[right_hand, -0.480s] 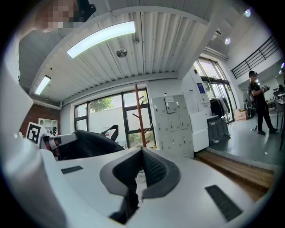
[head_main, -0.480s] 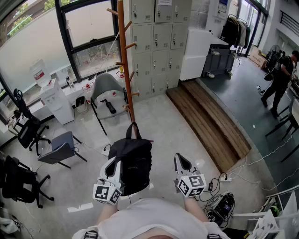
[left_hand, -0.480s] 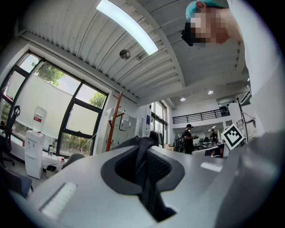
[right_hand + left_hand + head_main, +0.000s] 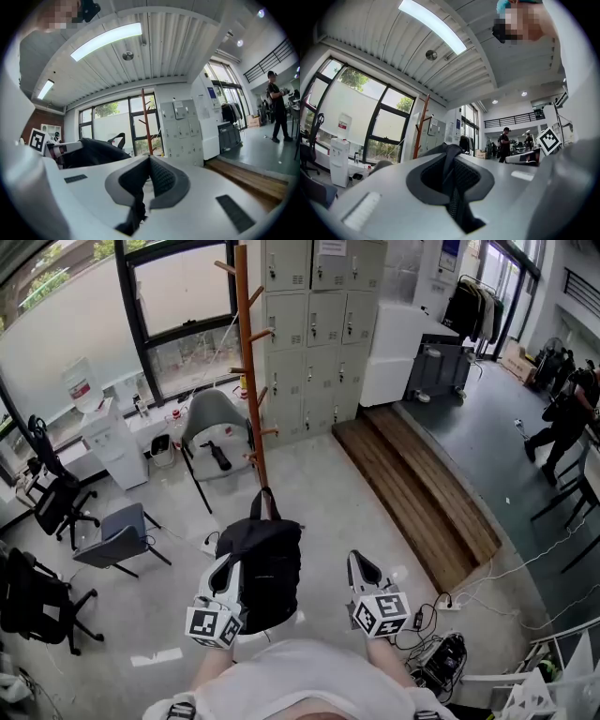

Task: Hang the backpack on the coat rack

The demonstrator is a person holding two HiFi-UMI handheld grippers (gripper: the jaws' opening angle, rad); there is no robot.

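— Where has the black fabric backpack [image 4: 269, 563] got to?

— It's hanging off the left gripper [image 4: 225, 570], clear of the pale floor [image 4: 328, 484]. That puts it in front of the carrier and well short of the tall orange-brown wooden coat rack [image 4: 249, 362]. The jaws there are clenched on a black strap [image 4: 451, 157]. The right gripper [image 4: 361, 563] rides just beside the bag, its jaws pressed together with nothing of the bag in them, as far as I can see.

— So how should this carry go?

— I'd keep that clench firm and walk right up to the pole before lifting. The top loop [image 4: 266, 499] looks like the part to go over a peg. The free gripper could steady it while the bag is raised above a peg and lowered on.

— Anything different from half a second back?

— Hardly. The bag and both grippers sit much as they did. Only the person in dark clothes [image 4: 570, 418] at the far right has shifted along.
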